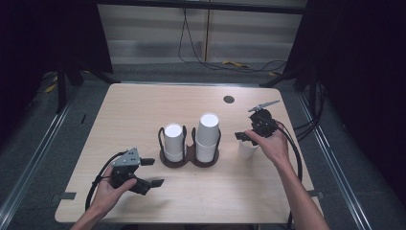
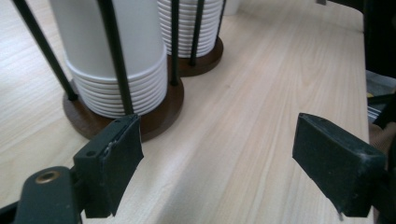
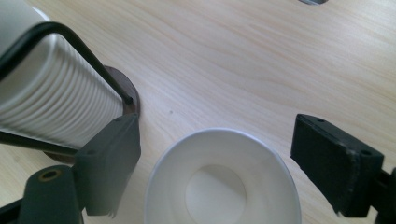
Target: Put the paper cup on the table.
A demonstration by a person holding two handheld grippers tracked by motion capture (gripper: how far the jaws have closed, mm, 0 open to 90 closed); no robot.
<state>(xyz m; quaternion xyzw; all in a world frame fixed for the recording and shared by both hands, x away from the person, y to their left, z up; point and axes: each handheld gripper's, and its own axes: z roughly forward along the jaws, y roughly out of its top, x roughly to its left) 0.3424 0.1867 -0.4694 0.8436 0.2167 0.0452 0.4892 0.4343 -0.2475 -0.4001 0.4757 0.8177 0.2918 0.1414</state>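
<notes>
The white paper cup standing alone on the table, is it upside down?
No, the single white paper cup stands open side up, and the right gripper view looks down into its empty inside.

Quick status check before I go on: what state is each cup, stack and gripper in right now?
Single paper cup: upright on the table, mouth up, empty, between the right gripper's jaws but not pinched.
Left cup stack: upside down in the holder, shorter.
Right cup stack: upside down in the holder, taller.
Right gripper: open.
Left gripper: open, empty.
</notes>
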